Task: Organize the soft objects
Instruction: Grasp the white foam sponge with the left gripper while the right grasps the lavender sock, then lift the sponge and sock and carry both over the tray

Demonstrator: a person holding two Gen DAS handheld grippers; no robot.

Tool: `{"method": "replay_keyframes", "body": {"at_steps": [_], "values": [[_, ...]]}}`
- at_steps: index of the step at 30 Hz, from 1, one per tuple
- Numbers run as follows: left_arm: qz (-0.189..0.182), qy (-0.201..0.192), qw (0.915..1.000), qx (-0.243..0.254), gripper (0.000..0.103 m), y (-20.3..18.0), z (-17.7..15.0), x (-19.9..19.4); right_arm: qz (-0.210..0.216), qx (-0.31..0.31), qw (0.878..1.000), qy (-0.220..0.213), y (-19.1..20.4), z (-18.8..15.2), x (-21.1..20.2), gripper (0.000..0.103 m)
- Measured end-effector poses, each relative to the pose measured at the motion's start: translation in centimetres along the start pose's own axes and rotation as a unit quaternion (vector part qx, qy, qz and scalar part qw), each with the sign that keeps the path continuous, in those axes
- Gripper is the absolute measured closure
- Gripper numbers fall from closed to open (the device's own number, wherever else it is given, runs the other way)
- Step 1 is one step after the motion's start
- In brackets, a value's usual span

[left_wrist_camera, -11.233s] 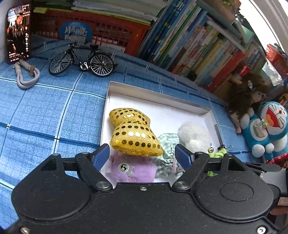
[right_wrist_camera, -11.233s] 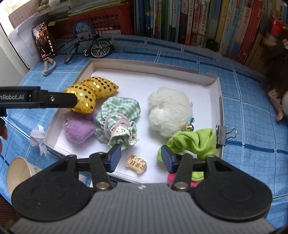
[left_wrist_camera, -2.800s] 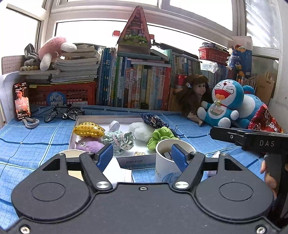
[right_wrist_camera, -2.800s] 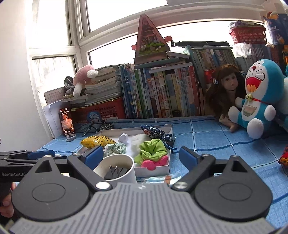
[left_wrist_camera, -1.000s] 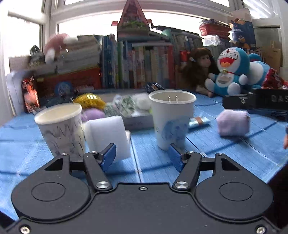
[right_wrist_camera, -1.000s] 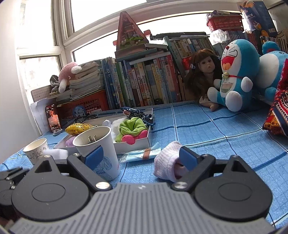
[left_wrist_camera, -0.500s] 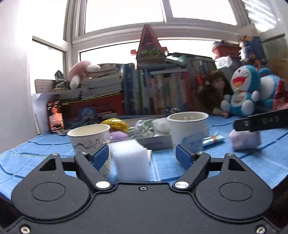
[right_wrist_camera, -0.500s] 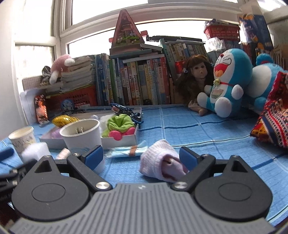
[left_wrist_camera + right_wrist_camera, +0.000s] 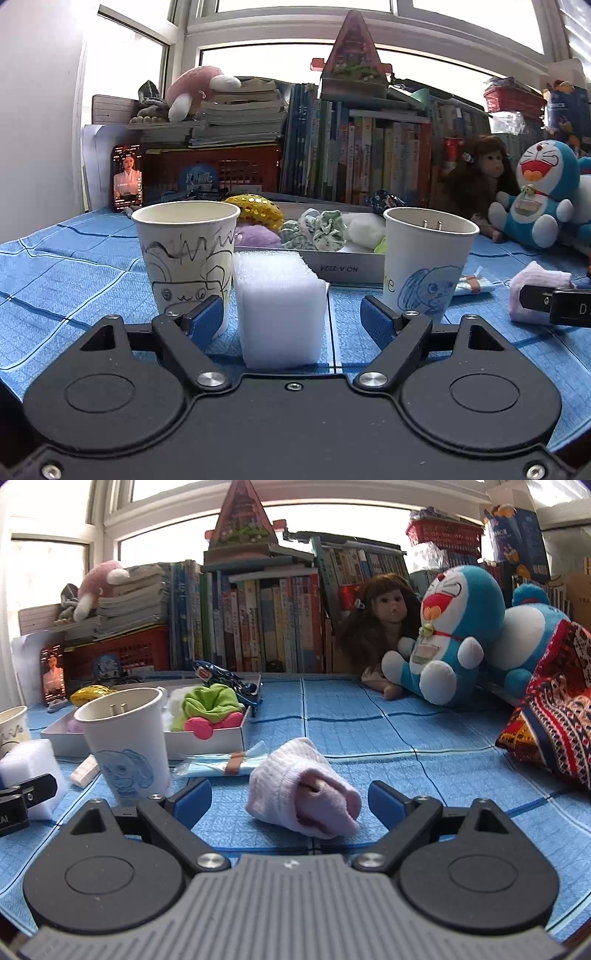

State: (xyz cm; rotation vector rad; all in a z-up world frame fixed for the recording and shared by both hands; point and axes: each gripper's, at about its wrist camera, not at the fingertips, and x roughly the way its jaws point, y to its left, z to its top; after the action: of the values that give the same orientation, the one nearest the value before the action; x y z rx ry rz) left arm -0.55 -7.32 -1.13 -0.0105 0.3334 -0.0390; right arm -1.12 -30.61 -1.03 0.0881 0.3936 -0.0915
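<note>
Since a second ago the left gripper (image 9: 291,315) has spread wider — the white sponge (image 9: 281,308) now stands free between its jaws, on the table (image 9: 55,280) beside a paper cup (image 9: 186,258). The right gripper (image 9: 290,803) gapes open around a pink sock (image 9: 301,788) — untouched.

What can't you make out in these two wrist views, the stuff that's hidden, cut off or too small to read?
- White tray, left wrist view: the two paper cups hide its ends.
- Cup with the blue drawing, both views: only two metal prongs show above the rim; the rest is hidden by its wall.
- Pink sock, left wrist view: partly covered by the right gripper's finger.
- Book spines: lettering too small.
</note>
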Motion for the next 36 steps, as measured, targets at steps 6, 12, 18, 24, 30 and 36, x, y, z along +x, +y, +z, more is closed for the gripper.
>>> {"method": "replay_keyframes", "body": {"at_steps": [6, 12, 18, 24, 30, 36], "values": [[0.012, -0.005, 0.9999, -0.004, 0.024, -0.4, 0.0, 0.7, -0.009, 0.012, 1.0, 0.017, 0.1, 0.0, 1.2, 0.007], [0.014, 0.008, 0.9999, -0.005, 0.03, -0.7, 0.0, 1.5, -0.018, 0.017, 0.999, 0.03, 0.2, 0.2, 2.2, 0.007], [0.02, 0.018, 0.9996, -0.001, 0.044, -0.7, 0.0, 1.9, -0.019, 0.021, 0.999, 0.039, 0.0, 0.2, 2.7, 0.007], [0.013, 0.021, 0.9997, -0.004, 0.057, -0.5, 0.2, 1.6, -0.016, 0.02, 0.999, 0.047, 0.2, 0.2, 2.6, 0.019], [-0.009, 0.009, 0.9998, 0.014, 0.057, -1.2, 0.2, 0.1, -0.022, 0.02, 0.999, 0.042, 0.2, 0.3, 2.0, 0.049], [-0.032, -0.016, 0.9991, 0.023, 0.057, -1.5, 1.7, -1.8, -0.01, 0.028, 0.999, 0.026, 0.2, 1.3, 1.0, 0.06]]}}
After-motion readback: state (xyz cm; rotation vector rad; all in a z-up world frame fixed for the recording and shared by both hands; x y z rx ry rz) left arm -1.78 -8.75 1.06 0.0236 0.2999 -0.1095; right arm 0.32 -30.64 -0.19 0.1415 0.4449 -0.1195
